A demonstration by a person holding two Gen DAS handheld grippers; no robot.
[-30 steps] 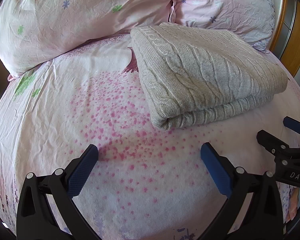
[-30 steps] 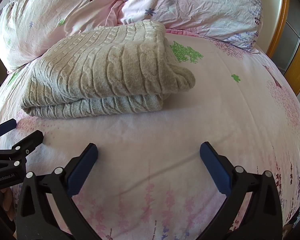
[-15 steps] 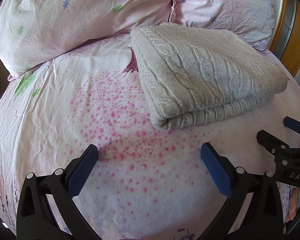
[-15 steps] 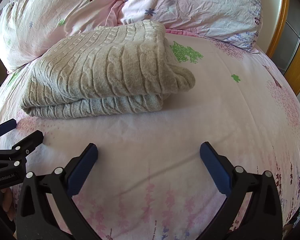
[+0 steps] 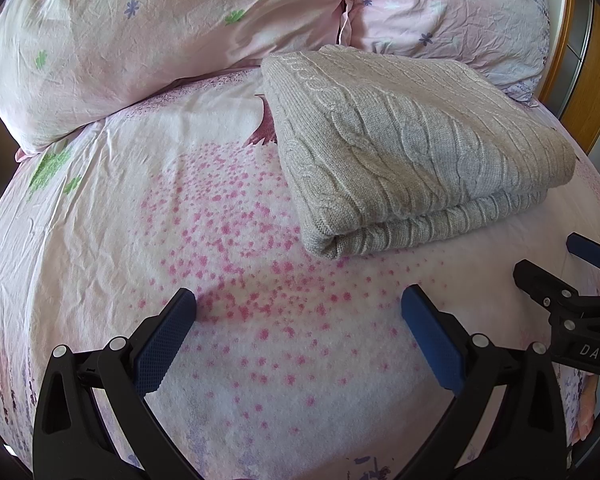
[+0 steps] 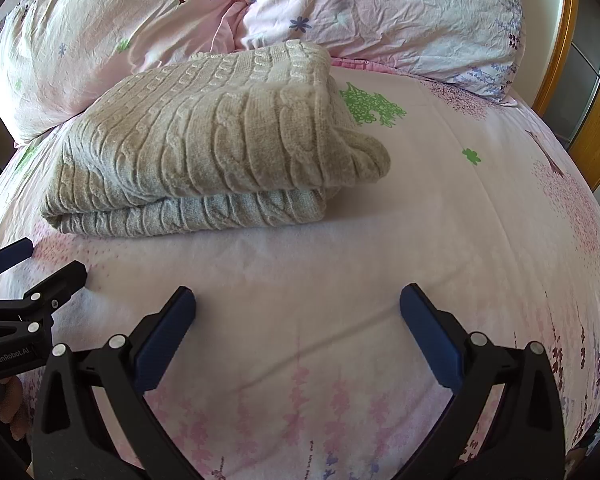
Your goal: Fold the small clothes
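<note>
A grey cable-knit sweater [image 5: 412,140] lies folded in a thick rectangle on the pink bed sheet, in front of the pillows. It also shows in the right wrist view [image 6: 216,144]. My left gripper [image 5: 298,320] is open and empty, hovering over the sheet a little short of the sweater's near left corner. My right gripper [image 6: 298,318] is open and empty, short of the sweater's near right side. Each gripper shows at the edge of the other's view: the right gripper [image 5: 556,268] and the left gripper [image 6: 32,268].
Two pink flowered pillows [image 5: 140,40] [image 6: 380,12] stand behind the sweater. A wooden bed frame [image 6: 556,40] runs along the right. The flowered sheet [image 5: 120,220] spreads left and towards me.
</note>
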